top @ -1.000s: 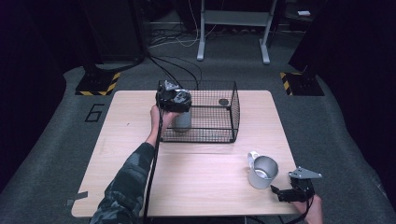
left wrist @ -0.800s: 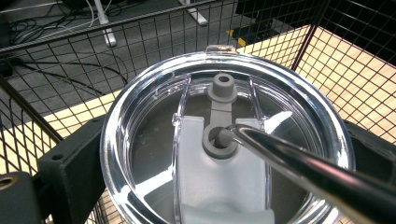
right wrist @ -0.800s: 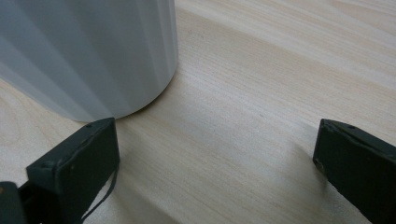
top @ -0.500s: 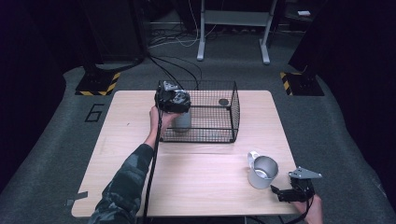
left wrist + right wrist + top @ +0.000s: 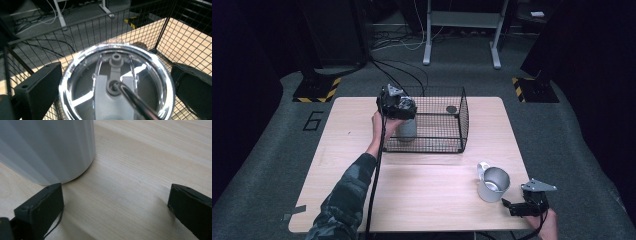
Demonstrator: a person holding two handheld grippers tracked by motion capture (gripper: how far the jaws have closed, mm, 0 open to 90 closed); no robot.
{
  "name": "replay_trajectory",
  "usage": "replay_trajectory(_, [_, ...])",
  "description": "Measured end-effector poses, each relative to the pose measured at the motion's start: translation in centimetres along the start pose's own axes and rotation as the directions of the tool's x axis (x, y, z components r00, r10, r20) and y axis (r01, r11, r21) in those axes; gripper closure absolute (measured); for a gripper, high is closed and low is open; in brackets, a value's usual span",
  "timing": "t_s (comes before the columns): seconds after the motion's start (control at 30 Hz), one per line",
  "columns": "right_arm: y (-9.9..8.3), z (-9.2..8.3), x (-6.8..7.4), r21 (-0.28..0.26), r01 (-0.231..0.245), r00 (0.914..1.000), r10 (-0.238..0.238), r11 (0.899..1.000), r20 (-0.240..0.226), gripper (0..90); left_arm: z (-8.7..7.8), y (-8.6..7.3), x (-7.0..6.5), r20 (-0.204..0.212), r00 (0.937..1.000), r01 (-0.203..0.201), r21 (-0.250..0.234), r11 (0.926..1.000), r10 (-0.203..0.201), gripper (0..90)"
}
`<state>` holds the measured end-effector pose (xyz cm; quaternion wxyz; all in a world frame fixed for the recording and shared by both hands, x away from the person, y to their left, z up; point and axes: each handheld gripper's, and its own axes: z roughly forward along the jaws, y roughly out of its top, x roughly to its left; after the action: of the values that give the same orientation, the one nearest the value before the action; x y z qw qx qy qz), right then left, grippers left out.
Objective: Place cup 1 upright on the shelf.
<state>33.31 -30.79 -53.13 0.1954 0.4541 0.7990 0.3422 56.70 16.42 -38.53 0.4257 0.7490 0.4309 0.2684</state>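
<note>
A steel tumbler [image 5: 407,130] with a clear lid [image 5: 75,75] and a metal straw [image 5: 136,102] stands upright in the near-left corner of a black wire basket [image 5: 462,115]. My left gripper [image 5: 397,106] hangs over it from above. In the left gripper view this gripper [image 5: 116,87] is open, with one jaw on each side of the lid at full width. A metal jug [image 5: 493,184] stands on the table at the near right. My right gripper [image 5: 512,206] rests low just right of it, open, with the jug's wall [image 5: 50,145] ahead and to the left of its jaws [image 5: 116,212].
A small dark disc [image 5: 451,109] lies in the basket's far right corner, also seen through the mesh [image 5: 140,45]. The wooden table [image 5: 422,195] is bare in front of the basket. A desk frame [image 5: 462,30] and cables [image 5: 402,40] lie on the floor beyond.
</note>
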Motion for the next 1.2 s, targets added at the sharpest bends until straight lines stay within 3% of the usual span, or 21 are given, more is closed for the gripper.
replay_trajectory(0.1, [0.0,0.0,0.0,0.0,0.001,1.0,-0.001,1.0,0.0,0.0,-0.5,0.5,-0.1,0.0,0.9999,-0.013,-0.016,0.9998,0.013,0.0])
replay_trajectory(0.33, [0.0,0.0,0.0,-0.001,0.001,1.0,-0.001,1.0,0.0,0.0,-2.4,1.4,-0.6,-0.038,0.9951,-0.093,-0.048,0.9945,0.091,0.0])
replay_trajectory(0.67, [0.0,0.0,0.0,0.001,-0.002,1.0,0.002,1.0,0.0,0.1,-5.4,2.4,-0.4,0.032,0.9961,-0.08,-0.067,0.9945,0.083,0.0])
replay_trajectory(0.9, [0.0,0.0,0.0,0.0,-0.001,1.0,0.001,1.0,0.0,0.0,-7.8,1.8,-0.7,0.069,0.9918,-0.103,-0.064,0.9926,0.107,0.0])
replay_trajectory(1.2, [0.0,0.0,0.0,0.001,-0.004,1.0,0.004,1.0,0.002,0.0,-10.5,-0.4,-0.7,0.08,0.9867,-0.137,-0.058,0.9889,0.141,0.0])
